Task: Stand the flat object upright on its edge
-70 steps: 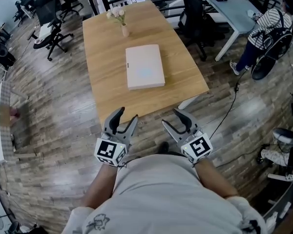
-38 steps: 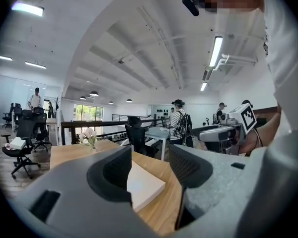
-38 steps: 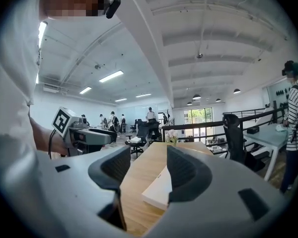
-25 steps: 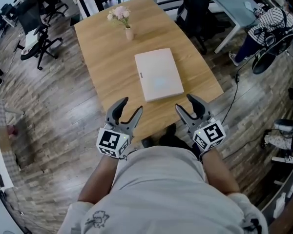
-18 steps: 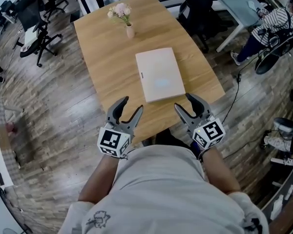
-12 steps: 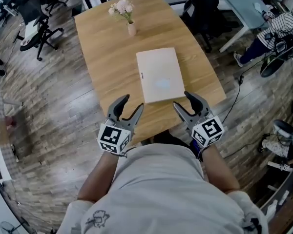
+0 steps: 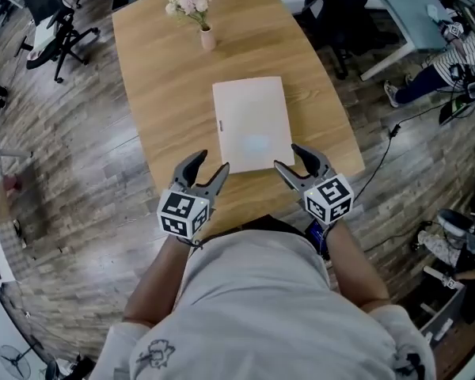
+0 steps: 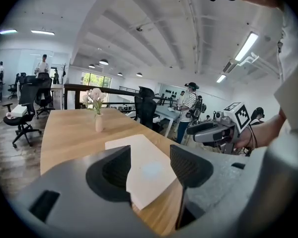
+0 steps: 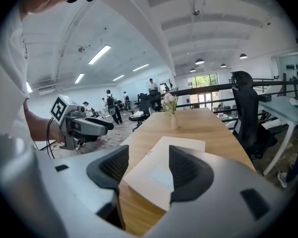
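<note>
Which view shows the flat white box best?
Head view: it shows the box from above, with its whole top face and outline, lying flat on the table. The left gripper view and right gripper view each see it at a low angle, partly blocked by the jaws. The right one shows its near corner and thickness.

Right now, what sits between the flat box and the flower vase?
Nothing but bare wooden table between flat box and vase, seen in the head view.

Bare tabletop all round the flat object (vase well beyond)
</note>
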`<state>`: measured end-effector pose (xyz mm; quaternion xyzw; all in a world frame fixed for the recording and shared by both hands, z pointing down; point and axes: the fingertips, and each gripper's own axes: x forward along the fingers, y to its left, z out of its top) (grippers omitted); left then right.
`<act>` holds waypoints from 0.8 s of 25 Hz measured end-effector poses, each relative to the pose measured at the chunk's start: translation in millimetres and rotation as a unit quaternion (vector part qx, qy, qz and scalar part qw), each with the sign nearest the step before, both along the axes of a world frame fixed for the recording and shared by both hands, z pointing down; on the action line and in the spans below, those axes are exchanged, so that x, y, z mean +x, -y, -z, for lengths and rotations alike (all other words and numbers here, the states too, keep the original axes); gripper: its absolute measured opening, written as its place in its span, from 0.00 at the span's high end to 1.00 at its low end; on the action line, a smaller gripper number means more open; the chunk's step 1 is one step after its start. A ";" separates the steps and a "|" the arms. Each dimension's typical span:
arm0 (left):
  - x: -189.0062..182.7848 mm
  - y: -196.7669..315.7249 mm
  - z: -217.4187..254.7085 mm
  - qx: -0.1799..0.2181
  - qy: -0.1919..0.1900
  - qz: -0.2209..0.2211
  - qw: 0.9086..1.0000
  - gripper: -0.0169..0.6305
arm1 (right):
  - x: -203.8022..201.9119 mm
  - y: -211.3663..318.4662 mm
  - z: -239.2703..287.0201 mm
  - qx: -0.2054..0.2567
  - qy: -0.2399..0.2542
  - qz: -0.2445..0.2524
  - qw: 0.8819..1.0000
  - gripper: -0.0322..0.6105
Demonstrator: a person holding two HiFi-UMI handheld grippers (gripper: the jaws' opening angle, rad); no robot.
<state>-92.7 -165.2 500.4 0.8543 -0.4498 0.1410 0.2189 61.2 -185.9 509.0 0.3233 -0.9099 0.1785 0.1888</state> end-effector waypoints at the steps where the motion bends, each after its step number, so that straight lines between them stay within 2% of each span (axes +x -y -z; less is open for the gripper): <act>1: 1.6 3.7 -6.7 -0.009 0.002 0.000 1.000 0.61 | 3.4 5.2 -4.9 -0.005 -0.002 0.000 1.000 0.54; 6: 3.7 23.4 -42.6 -0.058 -0.006 0.013 0.998 0.59 | 19.8 33.0 -33.8 -0.038 -0.011 -0.009 0.999 0.54; 12: -2.4 44.8 -83.3 -0.107 0.021 0.026 0.994 0.58 | 33.1 56.0 -97.9 -0.129 -0.069 -0.014 0.989 0.52; 20: -6.1 72.5 -128.1 -0.158 0.032 0.039 0.986 0.57 | 35.3 84.6 -137.8 -0.184 -0.065 -0.019 0.981 0.51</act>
